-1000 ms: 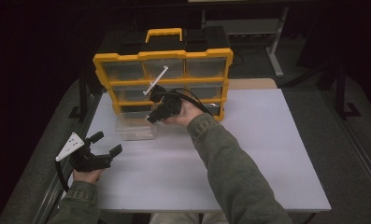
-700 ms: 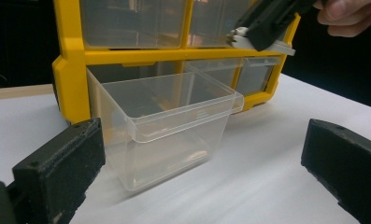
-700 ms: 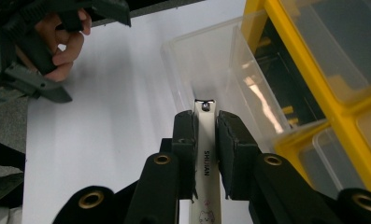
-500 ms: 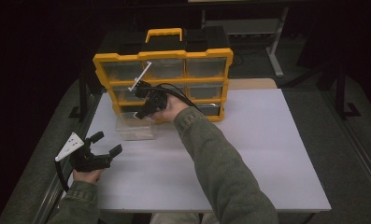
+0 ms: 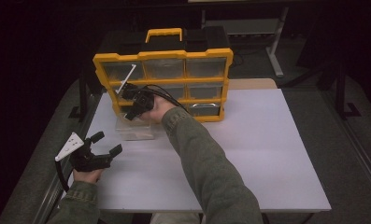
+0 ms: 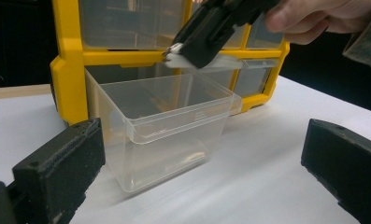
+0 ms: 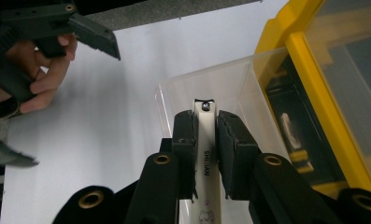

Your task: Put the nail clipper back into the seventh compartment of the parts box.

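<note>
1. Right gripper view: the right tongs [image 7: 205,154] are closed on a slim white nail clipper [image 7: 206,163], both pads pressed to its sides, its tip poking out past them.
2. The clipper hangs directly above the clear plastic drawer [image 7: 211,79], which stands pulled out on the tabletop [image 7: 103,116], just in front of the yellow organizer [image 7: 314,79].
3. In the left gripper view the clipper's white end [image 6: 185,58] is tilted, above the drawer's [image 6: 164,126] back rim and apart from it; it is not inside yet.
4. The drawer looks empty; its clear walls show nothing but the white tabletop under it.
5. In the high view the left tongs [image 5: 104,143] rest on the tabletop well to the near left of the drawer [image 5: 134,128], jaws wide apart with nothing between them.
6. Judged from this, the pickup and the carry to the drawer are done. The drawer is already out of the organizer [image 5: 164,70], leaving an open bay in the bottom row behind it.
7. What is left, as I judge it: lower the clipper into the drawer, let go, and probably slide the drawer into its bay.
8. The free left tongs are placed to steady or push the drawer.
</note>
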{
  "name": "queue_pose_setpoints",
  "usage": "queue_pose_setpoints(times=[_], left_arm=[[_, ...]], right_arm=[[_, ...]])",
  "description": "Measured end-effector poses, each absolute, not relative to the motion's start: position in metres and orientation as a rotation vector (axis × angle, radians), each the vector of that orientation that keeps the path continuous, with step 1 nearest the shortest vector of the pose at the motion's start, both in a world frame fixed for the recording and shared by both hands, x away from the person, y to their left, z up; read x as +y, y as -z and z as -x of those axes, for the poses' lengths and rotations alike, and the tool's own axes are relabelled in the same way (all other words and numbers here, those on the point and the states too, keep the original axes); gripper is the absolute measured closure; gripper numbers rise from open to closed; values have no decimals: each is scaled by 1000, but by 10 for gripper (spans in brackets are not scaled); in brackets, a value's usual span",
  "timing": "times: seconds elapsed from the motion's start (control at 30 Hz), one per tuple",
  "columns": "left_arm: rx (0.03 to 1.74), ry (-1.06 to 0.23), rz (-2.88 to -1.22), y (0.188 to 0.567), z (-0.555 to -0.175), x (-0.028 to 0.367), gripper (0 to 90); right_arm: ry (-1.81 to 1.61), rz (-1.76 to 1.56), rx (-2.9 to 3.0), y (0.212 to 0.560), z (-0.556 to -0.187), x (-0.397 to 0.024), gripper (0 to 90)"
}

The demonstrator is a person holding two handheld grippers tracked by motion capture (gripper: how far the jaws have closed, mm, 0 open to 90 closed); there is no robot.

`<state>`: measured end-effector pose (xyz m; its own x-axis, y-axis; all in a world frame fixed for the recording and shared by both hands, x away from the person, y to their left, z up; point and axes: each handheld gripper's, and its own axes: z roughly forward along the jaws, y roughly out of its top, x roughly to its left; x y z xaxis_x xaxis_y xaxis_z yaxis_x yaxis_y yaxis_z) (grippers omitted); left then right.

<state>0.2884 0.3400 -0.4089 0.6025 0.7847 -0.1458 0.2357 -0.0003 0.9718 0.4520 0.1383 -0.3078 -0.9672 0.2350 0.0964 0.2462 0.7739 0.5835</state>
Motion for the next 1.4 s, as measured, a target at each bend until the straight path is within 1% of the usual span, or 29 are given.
queue_pose_setpoints(times=[0.37,0.43,0.57,0.6,0.63,0.7,0.77,0.83,1.0,1.1,1.23,1.33,1.37,1.4], left_arm=[[889,-533,-1552,409,-289,340,0],[888,-533,-1552,409,-289,340,0],[889,-533,-1551,409,-290,340,0],[889,-534,-1551,409,-289,340,0],[890,-534,-1550,409,-289,340,0],[890,-533,-1550,409,-290,340,0],[888,-533,-1552,409,-290,340,0],[888,-533,-1553,409,-290,340,0],[887,-536,-1553,410,-290,340,0],[888,-536,-1556,410,-290,340,0],[890,-537,-1556,410,-290,339,0],[891,-536,-1557,410,-290,339,0],[891,-536,-1557,410,-290,339,0],[891,-537,-1554,410,-290,339,0]], right_arm=[[947,374,-2943,320,-458,150,760],[910,436,-2935,320,-456,149,760],[924,431,-2931,323,-460,149,749],[942,458,-2905,323,-460,147,680],[942,458,-2905,323,-460,147,680],[962,489,-2887,320,-459,144,643],[991,477,-2889,318,-457,143,579],[999,473,-2890,317,-455,141,545],[1050,466,-2888,316,-453,135,410],[1063,477,-2882,315,-451,129,355],[1078,489,-2883,313,-450,123,232],[1095,508,-2885,312,-449,118,171],[1095,508,-2885,312,-449,118,171],[1096,512,-2892,312,-448,114,115]])
